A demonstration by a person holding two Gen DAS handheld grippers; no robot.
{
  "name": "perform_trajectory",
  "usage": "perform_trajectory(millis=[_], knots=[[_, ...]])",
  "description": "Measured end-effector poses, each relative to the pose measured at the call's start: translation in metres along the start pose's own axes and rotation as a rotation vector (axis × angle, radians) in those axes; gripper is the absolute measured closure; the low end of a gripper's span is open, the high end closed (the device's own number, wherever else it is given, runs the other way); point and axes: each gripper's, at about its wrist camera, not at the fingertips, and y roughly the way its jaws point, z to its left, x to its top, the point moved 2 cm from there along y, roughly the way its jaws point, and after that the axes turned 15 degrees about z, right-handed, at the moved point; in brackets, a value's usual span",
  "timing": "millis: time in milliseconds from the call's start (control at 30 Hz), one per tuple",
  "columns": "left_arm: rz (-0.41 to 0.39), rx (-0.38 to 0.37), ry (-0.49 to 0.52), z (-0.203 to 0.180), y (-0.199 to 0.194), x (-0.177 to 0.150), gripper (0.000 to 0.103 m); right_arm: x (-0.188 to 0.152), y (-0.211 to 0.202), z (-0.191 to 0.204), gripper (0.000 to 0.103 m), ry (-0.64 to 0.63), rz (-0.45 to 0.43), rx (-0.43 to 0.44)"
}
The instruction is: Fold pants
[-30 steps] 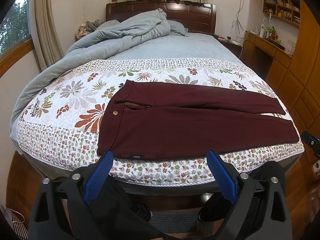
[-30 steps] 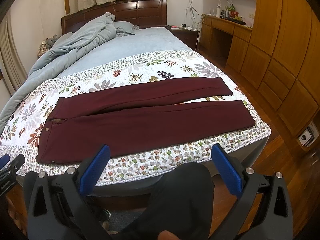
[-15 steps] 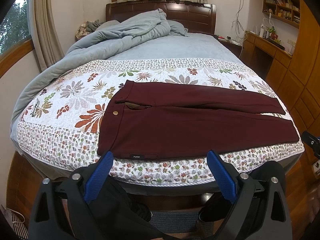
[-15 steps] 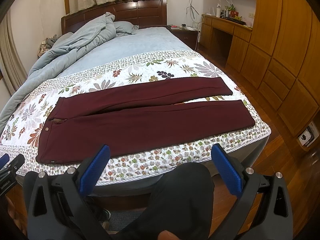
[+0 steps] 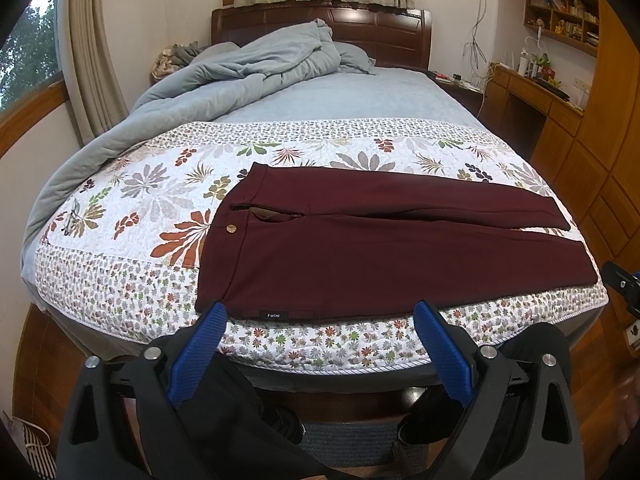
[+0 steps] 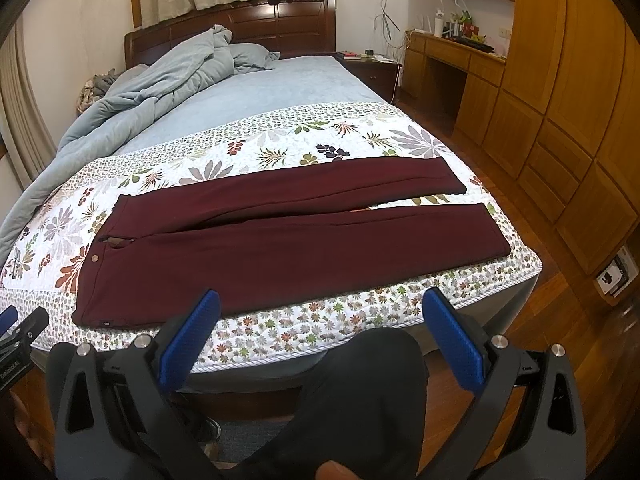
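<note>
Left view. Left gripper (image 5: pixel 318 350): jaws spread wide, blue pads (image 5: pixel 198 354) well apart, nothing held, nothing touched. Poised off the foot edge of the bed (image 5: pixel 360 376), short of the fabric. Compared with the frames one second and half a second back: no shift in framing, no change in jaw spread, no disturbance of the cloth. Meaning for the task: folding not yet begun; likely a pause ahead of the first reach. Pants (image 5: pixel 384 248), maroon, laid flat across the floral quilt (image 5: pixel 132 216), waistband (image 5: pixel 224 248) toward the left side of the bed, both legs running to the right, fly partly open below a brass button (image 5: pixel 231 229). Label at the near waist corner just beyond the left pad. Grey duvet (image 5: pixel 240 76) bunched toward the headboard, well apart from the garment.

Right view. Right gripper (image 6: pixel 320 336): jaws likewise spread wide, empty, clear of all surfaces, off the bed edge. Same comparison: framing unchanged, garment unmoved. Pants (image 6: pixel 288 248) fully spread, two hems (image 6: pixel 494 234) near the right edge of the quilt (image 6: pixel 320 328), legs slightly parted at the cuffs. Tip of the left gripper visible at the far left margin. Probable first step: grasp along the near or far leg edge and lay one leg over the other.
</note>
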Motion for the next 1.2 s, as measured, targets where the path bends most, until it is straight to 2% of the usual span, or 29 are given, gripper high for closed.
perform_trajectory(millis=[700, 900, 1000, 1067, 1133, 1200], knots=[[0.005, 0.005, 0.007, -0.001, -0.001, 0.003, 0.008, 0.003, 0.002, -0.002, 0.002, -0.004, 0.01, -0.001], [0.019, 0.011, 0.011, -0.002, 0.009, 0.006, 0.008, 0.004, 0.01, -0.001, 0.002, -0.004, 0.022, -0.001], [0.036, 0.023, 0.046, -0.003, 0.022, 0.008, 0.008, 0.007, 0.019, -0.001, 0.002, -0.015, 0.034, 0.001], [0.082, 0.02, 0.127, -0.003, 0.046, 0.011, 0.008, 0.009, 0.026, 0.0, 0.002, -0.04, 0.021, 0.052], [0.173, -0.061, 0.21, 0.004, 0.074, 0.013, 0.008, 0.014, 0.033, -0.001, 0.002, -0.078, -0.009, 0.137], [0.173, -0.1, 0.219, 0.019, 0.086, 0.017, 0.008, 0.021, 0.043, 0.0, 0.002, -0.147, -0.055, 0.175]])
